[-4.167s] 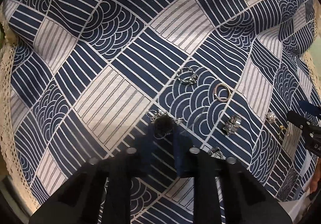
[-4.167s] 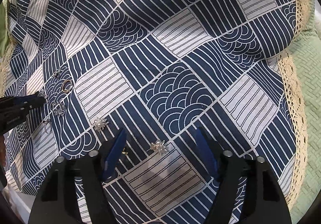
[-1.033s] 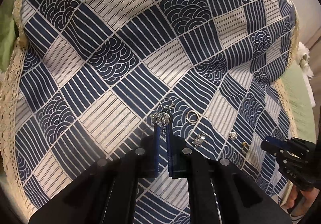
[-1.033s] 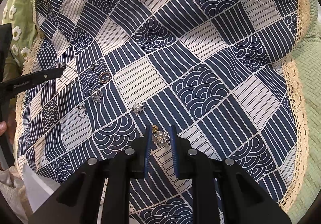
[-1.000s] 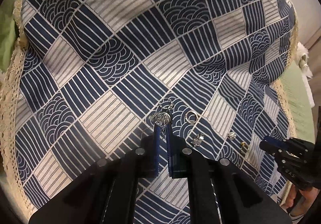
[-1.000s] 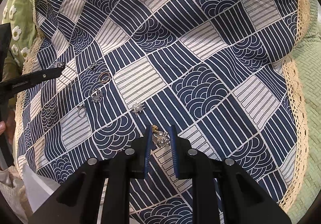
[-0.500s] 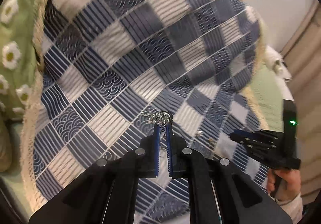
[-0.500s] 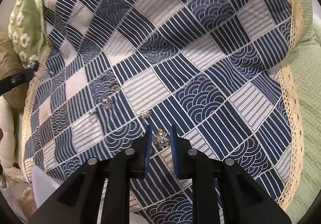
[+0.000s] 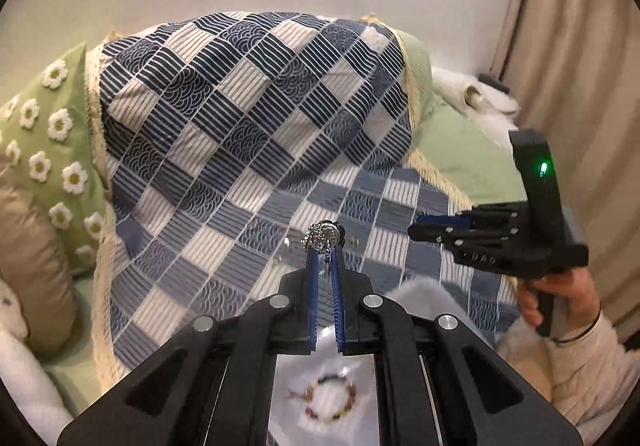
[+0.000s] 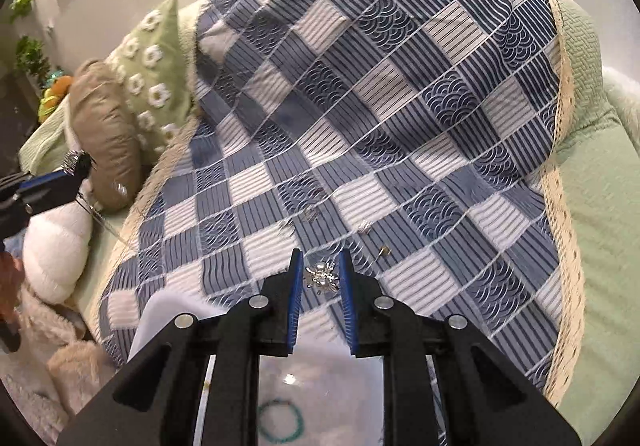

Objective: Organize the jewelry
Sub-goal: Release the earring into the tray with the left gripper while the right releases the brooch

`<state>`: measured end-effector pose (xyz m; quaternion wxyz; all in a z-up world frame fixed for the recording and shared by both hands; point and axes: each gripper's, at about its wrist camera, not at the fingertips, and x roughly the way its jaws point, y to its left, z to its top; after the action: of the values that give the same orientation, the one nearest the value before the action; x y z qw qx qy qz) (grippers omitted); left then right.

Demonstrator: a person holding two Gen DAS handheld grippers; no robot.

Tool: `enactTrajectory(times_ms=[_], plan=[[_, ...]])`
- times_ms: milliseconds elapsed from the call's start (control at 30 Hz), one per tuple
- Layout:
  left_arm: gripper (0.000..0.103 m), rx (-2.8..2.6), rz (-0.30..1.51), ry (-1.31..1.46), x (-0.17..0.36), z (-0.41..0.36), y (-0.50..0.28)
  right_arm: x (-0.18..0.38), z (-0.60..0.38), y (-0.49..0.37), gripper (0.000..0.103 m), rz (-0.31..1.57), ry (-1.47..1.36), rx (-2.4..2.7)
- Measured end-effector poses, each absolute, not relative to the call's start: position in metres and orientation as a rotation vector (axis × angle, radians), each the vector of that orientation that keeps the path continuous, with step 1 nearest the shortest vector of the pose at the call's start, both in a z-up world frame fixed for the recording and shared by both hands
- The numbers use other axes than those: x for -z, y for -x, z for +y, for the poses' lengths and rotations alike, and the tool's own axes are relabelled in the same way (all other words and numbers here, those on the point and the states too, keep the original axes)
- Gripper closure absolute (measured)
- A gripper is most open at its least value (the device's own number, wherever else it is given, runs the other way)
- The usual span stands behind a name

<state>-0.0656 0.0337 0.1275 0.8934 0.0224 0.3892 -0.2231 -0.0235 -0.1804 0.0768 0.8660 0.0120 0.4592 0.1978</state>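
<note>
Blue-padded fingers of the left gripper stand nearly closed, pinching a small silver ornament at their very tips, lifted clear of the cloth. Below those fingers, between the black arms, a beaded bracelet of mixed dull colours lies on a pale surface, blurred. Ahead spreads the navy-and-white patchwork cloth, draped up over a green cushion back, with a few tiny pieces of jewellery lying on it just past the ornament, too blurred to name. To the right, the right gripper is seen side-on in the person's right hand, a green light glowing on its upright housing.

From the right wrist view, the right gripper has its jaws narrowed around a silver pearl brooch, which sits between the blue pads. Beneath it a turquoise bead bracelet lies on a pale surface. Further out on the cloth rest a few small pieces. At the far left stand a daisy-print pillow and a tan cushion.
</note>
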Motion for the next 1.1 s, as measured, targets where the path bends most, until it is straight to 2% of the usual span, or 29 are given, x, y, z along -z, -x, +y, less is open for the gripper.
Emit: enactTrajectory(times_ms=[267, 533, 1100], plan=[[0.097, 0.527, 0.915, -0.009, -0.066, 0.026, 0.135, -0.027, -0.17, 0.09, 0.084, 1.083, 0.033, -0.477], [0.097, 0.455, 1.095, -0.019, 0.017, 0.027, 0.149, 0.034, -0.143, 0.118, 0.084, 1.22, 0.16, -0.478], [0.096, 0.42, 1.249, -0.151, 0.07, -0.002, 0.14, 0.068, -0.12, 0.128, 0.084, 1.321, 0.314, -0.487]])
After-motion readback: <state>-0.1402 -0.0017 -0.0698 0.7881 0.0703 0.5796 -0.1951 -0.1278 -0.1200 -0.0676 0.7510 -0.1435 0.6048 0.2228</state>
